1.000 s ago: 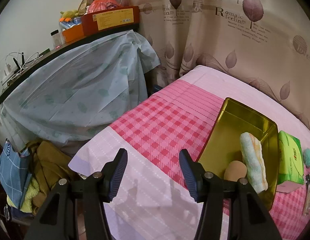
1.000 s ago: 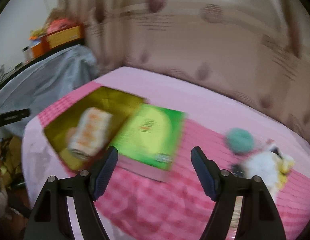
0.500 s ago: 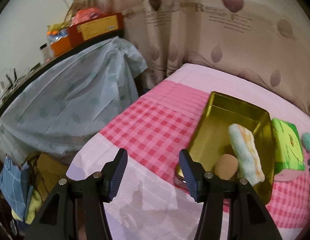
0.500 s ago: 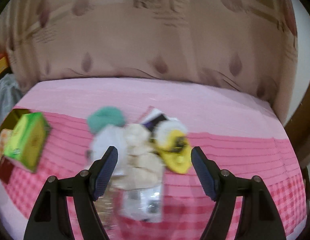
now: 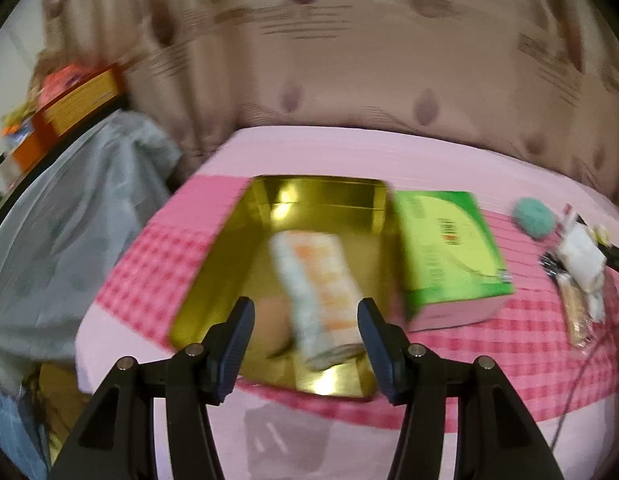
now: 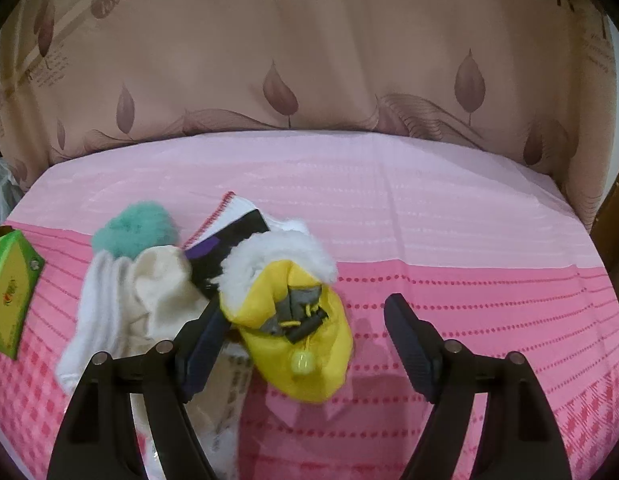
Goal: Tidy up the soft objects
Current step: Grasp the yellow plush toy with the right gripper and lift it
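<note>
Left gripper (image 5: pixel 305 322) hangs released over the gold tin (image 5: pixel 237 256); right gripper (image 6: pixel 303 330), just widening, straddles the yellow pouch (image 6: pixel 301 344), not gripping.

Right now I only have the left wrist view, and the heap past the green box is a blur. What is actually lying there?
Observer: The right wrist view shows it sharply. The closest thing is a yellow item with white fluffy trim.
Operator: Is the right hand-held gripper on it?
Observer: No. The right hand-held gripper is open. The yellow item shows between its fingers but is not pinched.
Operator: What is next to it?
Observer: A crumpled white cloth lies against its left side, in front of the teal fluffy ball.
</note>
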Motion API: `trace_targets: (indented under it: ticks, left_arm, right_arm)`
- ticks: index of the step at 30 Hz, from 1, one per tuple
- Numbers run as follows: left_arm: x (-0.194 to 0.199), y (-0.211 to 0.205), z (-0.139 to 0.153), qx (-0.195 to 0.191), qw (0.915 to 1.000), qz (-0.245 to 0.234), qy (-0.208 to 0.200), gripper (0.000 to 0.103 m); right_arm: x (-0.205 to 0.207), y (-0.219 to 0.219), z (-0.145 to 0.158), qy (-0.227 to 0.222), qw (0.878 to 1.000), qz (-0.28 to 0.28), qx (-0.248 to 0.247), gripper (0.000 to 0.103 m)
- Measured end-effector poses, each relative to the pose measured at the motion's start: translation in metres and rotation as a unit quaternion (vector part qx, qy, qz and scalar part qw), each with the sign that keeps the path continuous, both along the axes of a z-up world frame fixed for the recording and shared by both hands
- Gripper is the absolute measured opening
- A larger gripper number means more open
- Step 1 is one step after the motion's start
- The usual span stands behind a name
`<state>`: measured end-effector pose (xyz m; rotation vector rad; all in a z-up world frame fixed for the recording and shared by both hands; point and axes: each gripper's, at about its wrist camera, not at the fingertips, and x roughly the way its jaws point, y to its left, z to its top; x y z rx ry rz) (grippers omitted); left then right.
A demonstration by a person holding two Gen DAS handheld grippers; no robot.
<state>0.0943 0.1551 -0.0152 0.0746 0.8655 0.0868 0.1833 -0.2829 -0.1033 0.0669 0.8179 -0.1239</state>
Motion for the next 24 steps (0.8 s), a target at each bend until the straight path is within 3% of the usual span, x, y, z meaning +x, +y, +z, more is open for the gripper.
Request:
trace_targets:
  ticks: [2, 5, 9, 17, 24]
  left_arm:
    - [0.006, -0.023, -0.002, -0.001, 0.9997, -0.025, 0.004, 0.055]
    - [0.014, -0.060, -0.005, -0.008, 0.9979, -0.063, 0.013, 0.055]
    - [0.018, -0.102, -0.010, -0.015, 0.9940, -0.107, 0.019, 0.055]
    - [0.025, -0.180, -0.022, -0.028, 0.9822, -0.183, 0.031, 0.055]
    - [0.028, -0.230, -0.023, -0.044, 0.9723, -0.227, 0.036, 0.055]
  right_arm:
    - [0.004, -0.003, -0.005, 0.002, 1.000, 0.002, 0.007, 0.073]
    - [0.004, -0.006, -0.013, 0.005, 0.999, 0.006, 0.031, 0.055]
    - [-0.004, -0.007, -0.014, 0.001, 0.999, 0.003, 0.043, 0.050]
    - [-0.035, -0.019, -0.018, 0.001, 0.998, -0.015, 0.057, 0.045]
    - [-0.068, -0.029, -0.019, 0.013, 0.999, -0.033, 0.027, 0.044]
